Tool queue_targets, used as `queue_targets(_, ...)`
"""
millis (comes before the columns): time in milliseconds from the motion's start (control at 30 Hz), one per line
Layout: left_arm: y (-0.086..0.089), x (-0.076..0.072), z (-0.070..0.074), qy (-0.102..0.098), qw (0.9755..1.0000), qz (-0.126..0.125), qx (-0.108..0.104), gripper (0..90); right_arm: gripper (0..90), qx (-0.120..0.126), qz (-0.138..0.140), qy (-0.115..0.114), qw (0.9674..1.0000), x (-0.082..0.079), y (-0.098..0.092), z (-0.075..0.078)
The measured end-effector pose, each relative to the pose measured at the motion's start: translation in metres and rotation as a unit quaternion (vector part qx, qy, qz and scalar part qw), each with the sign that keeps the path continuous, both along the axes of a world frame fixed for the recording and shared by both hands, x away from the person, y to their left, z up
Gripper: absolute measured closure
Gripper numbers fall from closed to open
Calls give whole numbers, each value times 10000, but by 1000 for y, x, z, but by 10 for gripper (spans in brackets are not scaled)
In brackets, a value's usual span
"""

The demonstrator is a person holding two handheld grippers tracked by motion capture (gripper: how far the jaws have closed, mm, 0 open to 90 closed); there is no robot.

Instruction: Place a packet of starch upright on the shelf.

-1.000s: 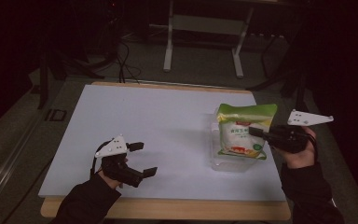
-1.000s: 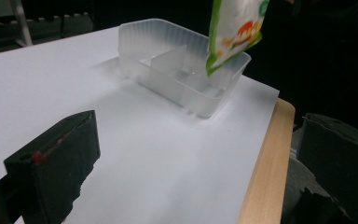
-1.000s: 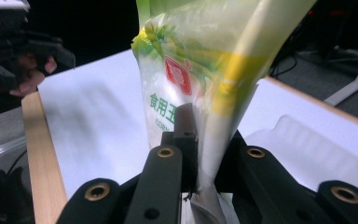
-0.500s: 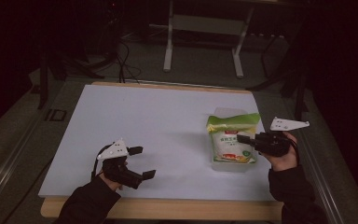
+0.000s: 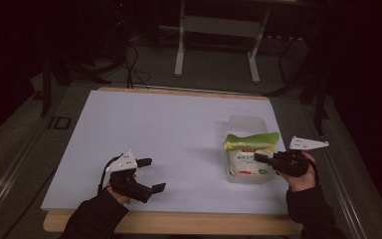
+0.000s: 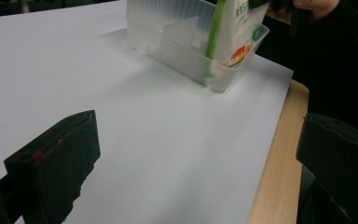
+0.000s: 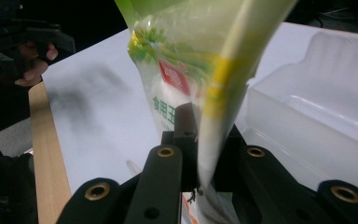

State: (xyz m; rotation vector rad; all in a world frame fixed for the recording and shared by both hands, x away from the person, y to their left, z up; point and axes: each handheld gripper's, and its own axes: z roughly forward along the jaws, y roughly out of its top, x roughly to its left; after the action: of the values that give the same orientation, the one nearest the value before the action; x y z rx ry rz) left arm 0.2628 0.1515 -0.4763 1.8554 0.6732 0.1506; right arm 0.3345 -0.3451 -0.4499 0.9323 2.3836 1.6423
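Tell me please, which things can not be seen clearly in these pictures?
- Print on the bag: too small in the high view, blurred in the right gripper view.
- Bag's bottom edge: hidden by the frosted container wall in the left gripper view.
- Container's inside floor: cut off by the frame edge, right gripper view.
- Right tool tips: hidden against the bag, high view.

Print on the bag

Chinese characters reading "食用玉" are seen on the green-and-white bag (image 7: 186,70), below a red label whose lettering is too blurred to be read.
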Motion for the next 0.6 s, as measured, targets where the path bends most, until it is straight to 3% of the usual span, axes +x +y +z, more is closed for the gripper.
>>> queue_targets(100,0,0,-2,14,10000,-24,-4,2,843,-238,-121,-61,9996,-3,-6,-4)
queue_targets(200,0,0,-3,30,10000,-22,-21,2,843,-288,-207,-46,9994,-6,-13,-10)
queue_targets(467,0,-1,0,-54,10000,-11,-28,2,833,-211,-256,-15,9994,-5,-16,-12)
queue_targets(600,1,-3,1,-81,10000,-32,14,2,728,-214,-359,-62,9991,-7,-18,-8)
